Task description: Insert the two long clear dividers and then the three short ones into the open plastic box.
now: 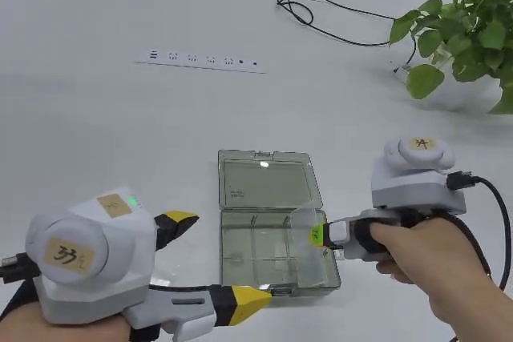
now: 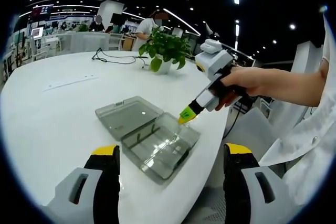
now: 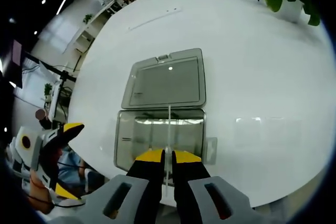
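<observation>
Right hand-held gripper (image 3: 167,156) pinches a thin clear divider (image 3: 169,124) edge-on over the smoky plastic box (image 3: 118,140) for slotting; left hand-held gripper (image 2: 171,149) spread

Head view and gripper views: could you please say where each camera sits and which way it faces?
Head view: on the head, facing down at box, left gripper, right gripper, hand.
Left gripper view: on left gripper, facing across box toward right gripper; own jaws open.
Right gripper view: above box, facing down; jaws shut on divider.
Shared: the box.
</observation>
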`<state>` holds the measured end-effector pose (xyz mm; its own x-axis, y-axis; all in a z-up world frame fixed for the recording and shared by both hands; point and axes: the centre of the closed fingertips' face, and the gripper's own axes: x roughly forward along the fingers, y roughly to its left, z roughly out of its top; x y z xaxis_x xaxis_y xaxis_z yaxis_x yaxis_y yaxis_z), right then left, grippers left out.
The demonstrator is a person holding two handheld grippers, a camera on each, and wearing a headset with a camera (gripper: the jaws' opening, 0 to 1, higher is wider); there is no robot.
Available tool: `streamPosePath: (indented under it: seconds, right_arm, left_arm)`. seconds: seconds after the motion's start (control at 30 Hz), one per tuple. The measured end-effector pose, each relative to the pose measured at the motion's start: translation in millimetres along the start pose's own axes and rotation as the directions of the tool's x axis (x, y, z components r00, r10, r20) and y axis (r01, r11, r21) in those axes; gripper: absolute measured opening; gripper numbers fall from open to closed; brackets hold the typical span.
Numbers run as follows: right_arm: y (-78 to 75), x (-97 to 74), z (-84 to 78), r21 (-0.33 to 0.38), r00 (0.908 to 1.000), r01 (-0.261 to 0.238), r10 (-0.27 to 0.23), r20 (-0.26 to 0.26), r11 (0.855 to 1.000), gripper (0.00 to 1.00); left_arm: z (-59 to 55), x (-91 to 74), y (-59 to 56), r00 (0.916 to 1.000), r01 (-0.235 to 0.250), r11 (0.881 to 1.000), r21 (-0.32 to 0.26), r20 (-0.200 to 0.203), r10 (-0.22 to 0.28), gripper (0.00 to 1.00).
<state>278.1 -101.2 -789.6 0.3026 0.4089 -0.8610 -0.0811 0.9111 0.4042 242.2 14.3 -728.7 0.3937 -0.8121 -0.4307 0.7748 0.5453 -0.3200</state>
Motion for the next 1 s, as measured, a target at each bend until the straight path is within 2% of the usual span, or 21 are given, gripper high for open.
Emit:
streamPosePath:
  seconds: [0.27, 0.53, 1.0]
  right_arm:
    - [-3.6, 4.7, -1.4, -0.007, 0.9998, 0.018, -0.019, -0.012, 1.000, 0.06]
    - [-6.2, 7.7, -2.9, 0.007, 0.9998, 0.015, -0.015, -0.012, 1.000, 0.06]
    - [0.5, 5.2, 2.2, 0.005, 0.9999, -0.004, 0.004, -0.012, 1.000, 0.06]
  left_arm:
    - [-1.9, -1.1, 0.0, 1.0000, -0.001, 1.000, -0.015, 0.004, 0.001, 0.82]
    - [-3.0, -1.0, 1.0, 1.0000, -0.004, 1.000, -0.024, 0.002, 0.004, 0.82]
    - [-3.5, -0.2, 2.9, 1.0000, -0.006, 0.999, -0.036, 0.005, 0.007, 0.81]
